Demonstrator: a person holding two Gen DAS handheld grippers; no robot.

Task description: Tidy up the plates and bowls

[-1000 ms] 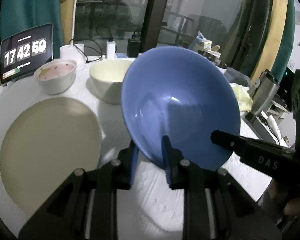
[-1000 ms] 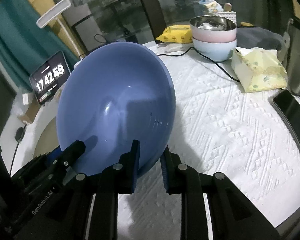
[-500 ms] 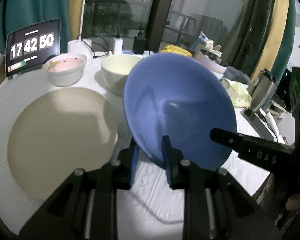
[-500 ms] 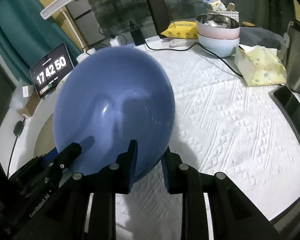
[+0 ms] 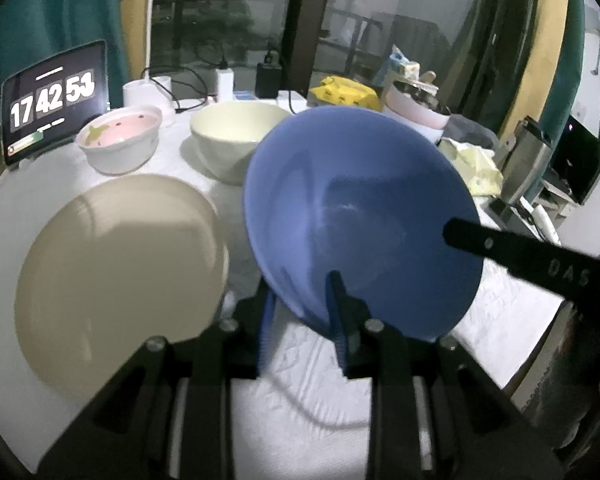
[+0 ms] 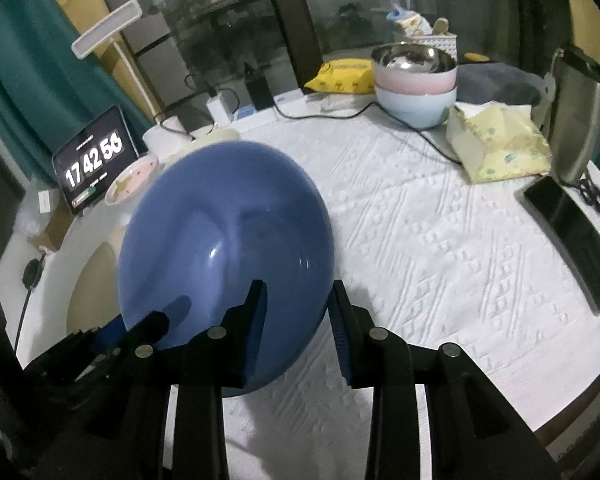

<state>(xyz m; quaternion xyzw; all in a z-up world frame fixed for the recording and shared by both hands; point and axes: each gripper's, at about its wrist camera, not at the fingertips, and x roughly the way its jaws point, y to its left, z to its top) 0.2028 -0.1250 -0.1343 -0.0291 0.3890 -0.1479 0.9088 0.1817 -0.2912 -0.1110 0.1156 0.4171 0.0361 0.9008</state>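
A large blue bowl [image 5: 360, 220] hangs tilted over the white tablecloth, just right of a flat beige plate [image 5: 120, 272]. My left gripper [image 5: 302, 312] is shut on its near rim, one pad inside and one outside, and its jaws are easing open. From the right, my right gripper [image 6: 296, 308] straddles the blue bowl [image 6: 220, 232]; its jaws are opening and the outer pad stands off the wall. One finger of the right gripper [image 5: 540, 264] reaches over the bowl. The left gripper [image 6: 100, 344] shows at the lower left.
Behind the plate stand a cream bowl [image 5: 232, 136] and a white bowl with a pink inside [image 5: 120, 136]. A stack of bowls [image 6: 416, 80] sits at the far right, near a tissue pack [image 6: 500, 144], a metal flask [image 6: 576, 112] and a phone [image 6: 572, 240]. A clock tablet [image 5: 52, 100] stands far left.
The right gripper's jaws have spread apart and come off the bowl's rim. The left gripper keeps the bowl, which has sunk a little in both views.
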